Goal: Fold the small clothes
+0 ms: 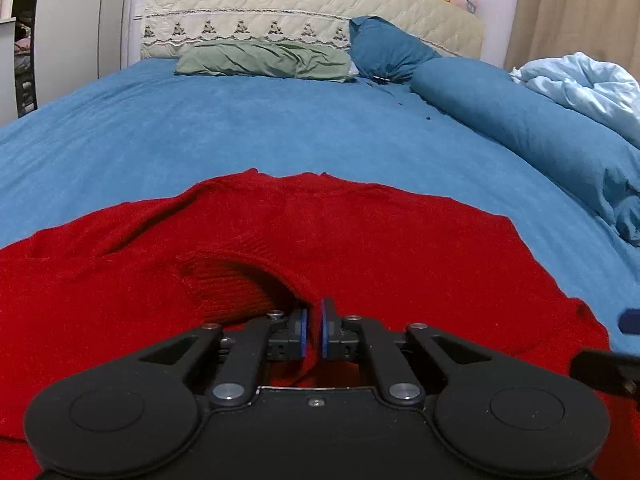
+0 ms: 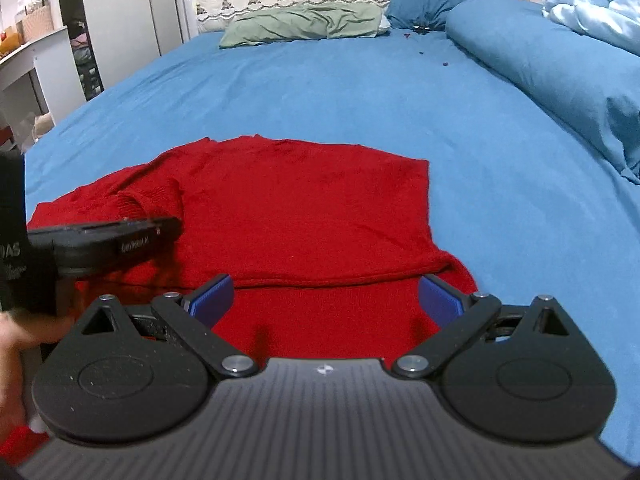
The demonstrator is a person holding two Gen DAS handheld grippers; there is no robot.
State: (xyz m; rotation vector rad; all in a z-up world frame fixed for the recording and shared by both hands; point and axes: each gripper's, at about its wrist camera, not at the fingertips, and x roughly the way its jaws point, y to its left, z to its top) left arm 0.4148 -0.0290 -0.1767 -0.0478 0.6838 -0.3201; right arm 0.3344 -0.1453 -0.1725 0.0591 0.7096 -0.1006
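One red sweater point(image 2: 304, 200) lies flat on the blue bed point(image 2: 320, 92), near its front edge. The fold appears partly begun: one side is turned over the body, showing a folded edge, while the sleeve point(image 2: 132, 204) on the left remains loose. The left tongs point(image 1: 314, 330) are closed to a narrow gap, pinching red knit at the ribbed cuff point(image 1: 240, 284). The right tongs point(image 2: 326, 300) stand wide open above the sweater, holding nothing. Count: one garment, two tongs, three pillows at the headboard.
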